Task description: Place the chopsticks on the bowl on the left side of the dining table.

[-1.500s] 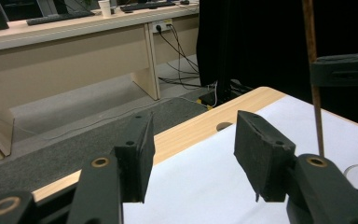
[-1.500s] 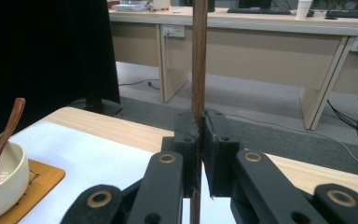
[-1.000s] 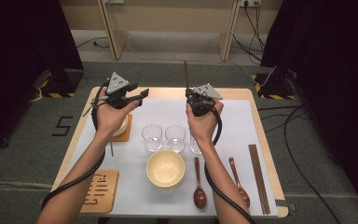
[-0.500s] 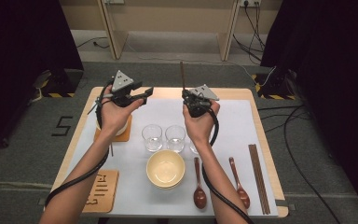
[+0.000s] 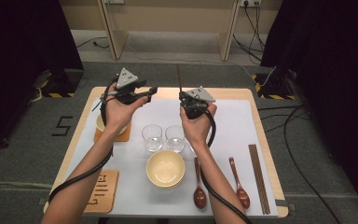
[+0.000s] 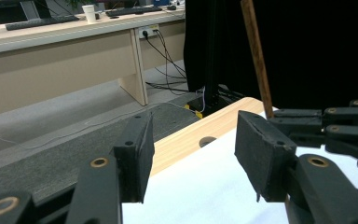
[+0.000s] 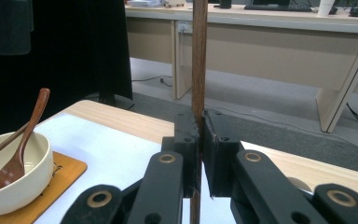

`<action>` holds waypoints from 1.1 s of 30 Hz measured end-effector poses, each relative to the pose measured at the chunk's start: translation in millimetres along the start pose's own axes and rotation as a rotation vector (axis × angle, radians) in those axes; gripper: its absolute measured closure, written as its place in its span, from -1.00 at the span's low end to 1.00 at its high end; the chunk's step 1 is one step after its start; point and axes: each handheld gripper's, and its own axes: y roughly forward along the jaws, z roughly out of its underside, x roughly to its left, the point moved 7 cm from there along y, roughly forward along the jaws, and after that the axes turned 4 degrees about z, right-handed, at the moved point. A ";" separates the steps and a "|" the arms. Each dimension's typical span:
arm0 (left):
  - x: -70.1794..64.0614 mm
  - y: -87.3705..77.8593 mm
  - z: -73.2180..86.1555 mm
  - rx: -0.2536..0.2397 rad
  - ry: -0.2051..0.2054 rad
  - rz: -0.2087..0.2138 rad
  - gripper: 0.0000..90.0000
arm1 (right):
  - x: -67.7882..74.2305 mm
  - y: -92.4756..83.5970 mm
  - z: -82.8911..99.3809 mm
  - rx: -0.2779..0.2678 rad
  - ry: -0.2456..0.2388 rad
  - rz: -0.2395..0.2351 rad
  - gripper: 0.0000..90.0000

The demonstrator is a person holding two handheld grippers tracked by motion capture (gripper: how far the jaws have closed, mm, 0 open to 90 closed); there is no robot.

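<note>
Right gripper (image 7: 200,140) pinching upright wooden chopstick (image 7: 198,56); left gripper (image 6: 193,154) spread, empty beside it.
Stick looks light, stiff, slick; grip mid-shaft, above the right pads.

Two glasses (image 5: 152,136), two bowls (image 5: 165,168), three spoons (image 5: 199,193), three chopsticks (image 5: 258,177).

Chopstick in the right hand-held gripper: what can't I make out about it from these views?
- Chopstick top end: cut off by the upper edge of the right gripper view.
- Lower end: hidden behind the right hand-held gripper and its shut jaws.
- High view: thin, dark against the floor, tip blurred.
</note>
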 end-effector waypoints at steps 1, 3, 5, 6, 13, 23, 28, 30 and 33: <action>-0.5 0.6 -0.3 0.001 0.001 0.002 0.03 | 0.3 0.1 0.1 0.000 -0.001 -0.001 0.89; -1.7 1.9 -0.9 -0.001 -0.002 0.005 0.03 | 0.8 0.1 0.2 -0.001 -0.003 -0.002 0.89; -2.8 3.2 -1.3 -0.002 -0.005 0.008 0.03 | 1.3 0.1 0.2 -0.001 -0.004 -0.001 0.89; -3.2 3.7 -1.6 -0.001 -0.006 0.009 0.03 | 1.6 0.1 0.4 0.000 -0.005 -0.001 0.89; -6.7 8.9 -3.9 -0.006 -0.016 0.017 0.04 | 5.5 1.0 2.3 0.002 -0.007 -0.008 0.89; -9.5 13.9 -5.3 -0.005 -0.020 0.024 0.04 | 9.8 1.9 3.5 0.004 -0.011 -0.015 0.89; -11.8 17.7 -6.2 -0.007 -0.026 0.031 0.04 | 12.2 2.6 4.2 0.005 -0.013 -0.018 0.89; -13.1 19.2 -6.6 -0.008 -0.028 0.035 0.04 | 13.2 2.8 4.4 0.005 -0.015 -0.020 0.89; -15.5 22.3 -7.5 -0.008 -0.031 0.042 0.04 | 14.4 3.0 4.6 0.003 -0.019 -0.021 0.89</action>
